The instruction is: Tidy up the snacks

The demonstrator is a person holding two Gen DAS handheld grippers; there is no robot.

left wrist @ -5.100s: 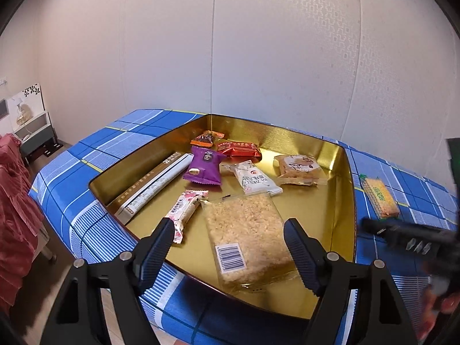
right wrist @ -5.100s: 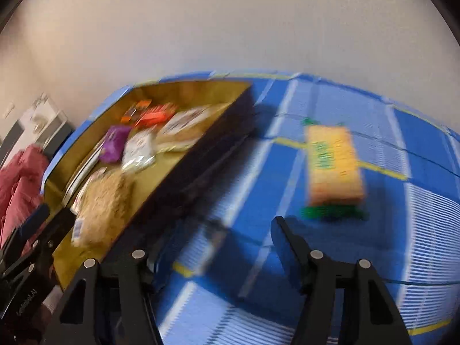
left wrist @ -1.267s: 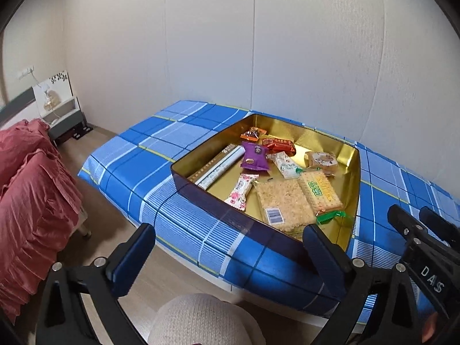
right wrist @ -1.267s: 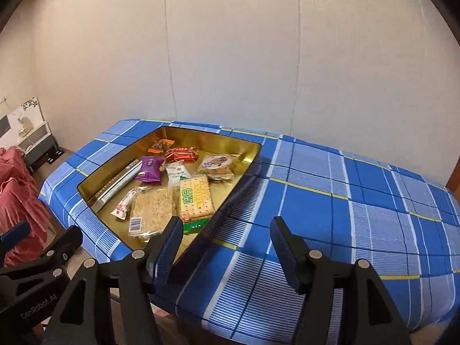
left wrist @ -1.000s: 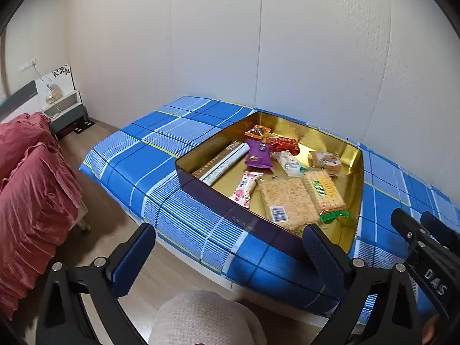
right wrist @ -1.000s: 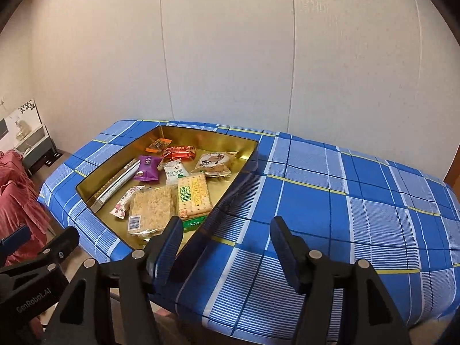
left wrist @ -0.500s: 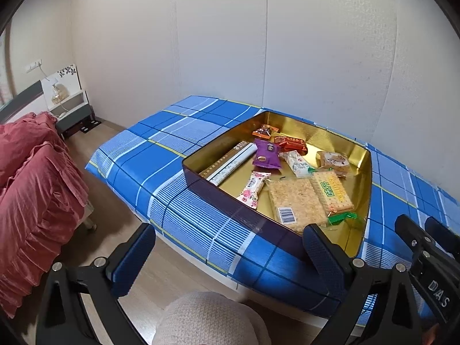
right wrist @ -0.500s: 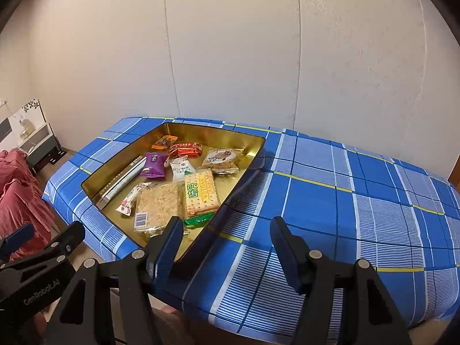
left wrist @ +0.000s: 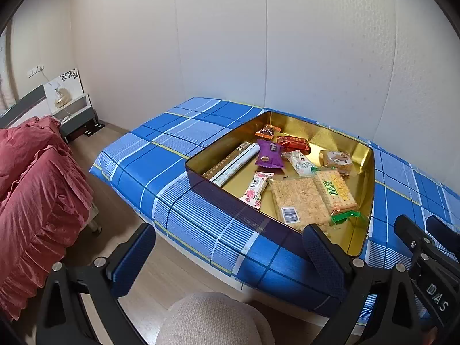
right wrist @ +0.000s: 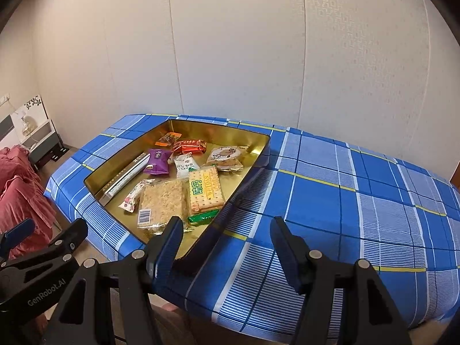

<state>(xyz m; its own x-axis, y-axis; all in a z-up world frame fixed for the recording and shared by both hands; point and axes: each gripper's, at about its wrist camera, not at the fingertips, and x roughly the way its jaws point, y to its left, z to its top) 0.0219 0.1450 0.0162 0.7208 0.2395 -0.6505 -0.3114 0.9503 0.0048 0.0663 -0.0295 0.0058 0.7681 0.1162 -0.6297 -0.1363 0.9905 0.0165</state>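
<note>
Snacks fill a gold-lined tin [right wrist: 218, 132] with dark outer walls, sitting on the blue plaid cloth [right wrist: 330, 195] that covers the table. Along the tin's left wall lies a long brown-and-white box [right wrist: 126, 176], and near its front end a pink-flowered bar [right wrist: 134, 195]. Next comes a clear pack of pale crumbly cake [right wrist: 162, 201] with a white barcode sticker at its front corner, and touching it on the right a cracker pack [right wrist: 205, 191] with green ends, printed "WELDAY" beside green characters. Behind these sit a purple pouch [right wrist: 156, 161], a white packet [right wrist: 185, 165], an orange sachet [right wrist: 168, 139] and a red wrapper [right wrist: 189, 146] towards the back wall, and a round cake in a clear wrapper [right wrist: 225, 156] at the right. The left gripper [left wrist: 230, 256] hangs off the table's near edge over the wooden floor, jaws spread wide and holding nothing; its body reads "GenRobot.AI" in the right wrist view. The right gripper [right wrist: 227, 244] hovers over the tin's near corner and the cloth, jaws likewise wide apart and bare; its body shows "DAS" in the left wrist view.
</note>
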